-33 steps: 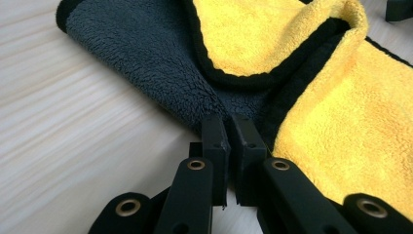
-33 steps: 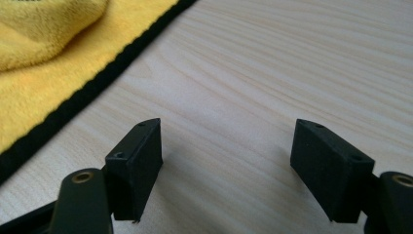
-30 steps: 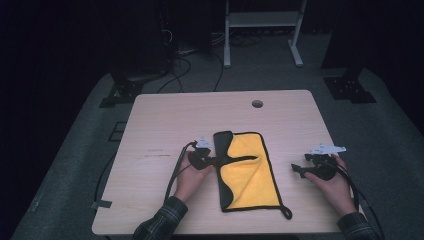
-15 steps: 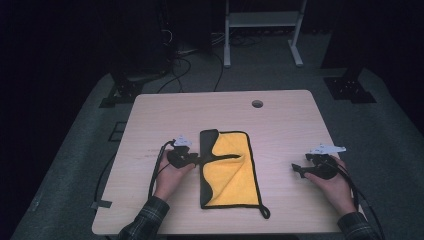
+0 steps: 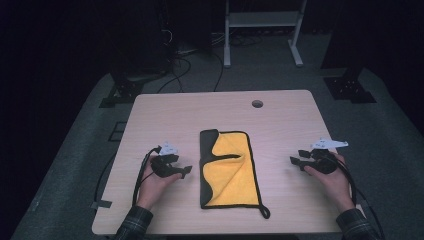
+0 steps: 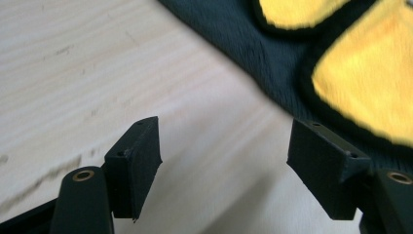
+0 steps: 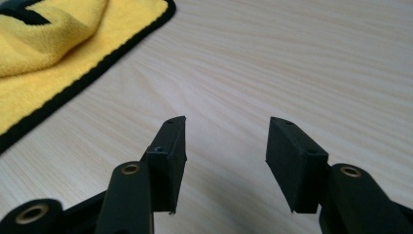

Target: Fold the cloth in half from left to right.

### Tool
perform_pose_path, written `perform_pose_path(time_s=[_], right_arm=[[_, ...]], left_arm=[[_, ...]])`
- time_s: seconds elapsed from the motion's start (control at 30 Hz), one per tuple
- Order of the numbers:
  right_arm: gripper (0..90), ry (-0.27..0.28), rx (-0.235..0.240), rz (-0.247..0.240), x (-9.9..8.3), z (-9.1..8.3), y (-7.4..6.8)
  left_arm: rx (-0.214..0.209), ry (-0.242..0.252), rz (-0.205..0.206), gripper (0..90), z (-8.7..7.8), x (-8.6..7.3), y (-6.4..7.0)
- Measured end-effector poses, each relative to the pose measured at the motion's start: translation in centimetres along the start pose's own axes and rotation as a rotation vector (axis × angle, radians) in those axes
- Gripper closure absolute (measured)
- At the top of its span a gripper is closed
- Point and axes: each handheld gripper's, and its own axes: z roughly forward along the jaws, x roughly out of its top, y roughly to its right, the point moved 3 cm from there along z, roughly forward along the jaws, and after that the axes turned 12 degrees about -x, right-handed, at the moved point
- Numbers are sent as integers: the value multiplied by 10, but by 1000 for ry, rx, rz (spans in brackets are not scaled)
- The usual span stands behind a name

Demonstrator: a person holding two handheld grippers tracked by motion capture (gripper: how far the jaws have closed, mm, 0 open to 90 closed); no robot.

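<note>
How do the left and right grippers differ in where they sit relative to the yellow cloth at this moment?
The left gripper sits close beside the cloth, by its dark folded-over left edge; the right gripper rests farther off, with bare table between it and the cloth's black-trimmed right edge. In the left gripper view the cloth lies just beyond the fingers; in the right gripper view it sits off to one side. Both are open, empty, and point inward at the cloth.

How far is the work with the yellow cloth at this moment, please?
Done: the yellow cloth lies on the table folded lengthwise, with its dark underside turned up along the left edge. In hand: nothing; the left gripper and right gripper rest open beside it, apart from it. Left, probably: another fold, since the cloth is still long and one flap is loose.
</note>
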Motion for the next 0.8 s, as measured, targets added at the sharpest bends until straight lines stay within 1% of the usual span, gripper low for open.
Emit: perform_pose_path(time_s=[0.03,0.07,0.1,0.2,0.23,0.33,0.37,0.47,0.5,0.53,0.57,0.6,0.63,0.67,0.7,0.73,0.8], right_arm=[[482,4,14,-2,4,1,-3],[482,4,14,-2,4,1,-3],[486,7,22,-10,8,1,-5],[489,17,32,-11,12,2,-8],[492,22,43,-14,17,2,-11],[501,28,57,-14,21,2,-14],[518,35,67,-15,26,3,-18],[524,41,81,-5,29,4,-21],[537,36,88,-19,33,6,-24],[537,36,88,-19,33,6,-24],[540,41,98,-13,36,7,-26],[544,45,106,-17,39,8,-28],[556,55,121,-17,45,10,-32],[556,55,121,-17,45,10,-32],[558,49,132,-20,48,12,-35],[564,48,138,-34,51,14,-39],[570,55,153,-42,56,18,-44]], left_arm=[[-1,-7,8,233,-2,-3,1],[2,-11,14,233,-3,-5,2],[0,-20,9,215,-5,-9,4],[4,-24,4,195,-8,-13,6],[5,-24,-3,182,-11,-17,7],[2,-29,-1,173,-12,-22,7],[3,-36,3,157,-13,-24,8],[7,-31,20,155,-14,-28,8],[11,-33,34,133,-14,-30,7],[11,-33,34,115,-14,-30,7],[15,-28,45,115,-13,-31,7],[20,-23,58,107,-13,-32,8],[20,-16,66,65,-12,-34,8],[17,-15,74,65,-12,-35,8],[13,-21,74,44,-11,-35,9],[13,-23,75,22,-11,-35,8],[14,-26,77,20,-11,-35,8]])
